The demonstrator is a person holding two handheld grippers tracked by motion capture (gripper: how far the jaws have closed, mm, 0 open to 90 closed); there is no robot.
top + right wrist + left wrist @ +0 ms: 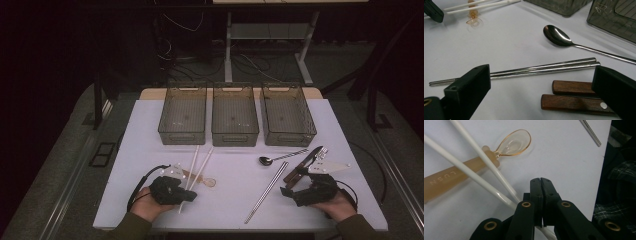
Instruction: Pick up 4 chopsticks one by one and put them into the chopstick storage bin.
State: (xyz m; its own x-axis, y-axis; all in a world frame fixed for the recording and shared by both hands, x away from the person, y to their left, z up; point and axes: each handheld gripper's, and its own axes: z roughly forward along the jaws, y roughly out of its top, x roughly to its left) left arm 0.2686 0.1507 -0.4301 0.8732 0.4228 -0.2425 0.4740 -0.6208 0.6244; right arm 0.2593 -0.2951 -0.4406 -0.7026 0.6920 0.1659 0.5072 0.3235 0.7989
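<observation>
Your left hand-held gripper [540,180] has its jaws fully together, nothing between the tips — it sits low over the near ends of the white chopsticks [486,165], which run under its body. The two sticks cross over the handle of the clear amber spoon [514,142] lying on the white table [235,200]. Your right hand-held gripper [541,82] stands wide, holding nothing — between its jaws you see two wooden handles [574,96], and just beyond them the pair of steel chopsticks [544,68] side by side. The metal spoon [557,36] lies farther out, near the three mesh bins [235,117] at the far side. Both hands rest at the near table edge, well apart.
</observation>
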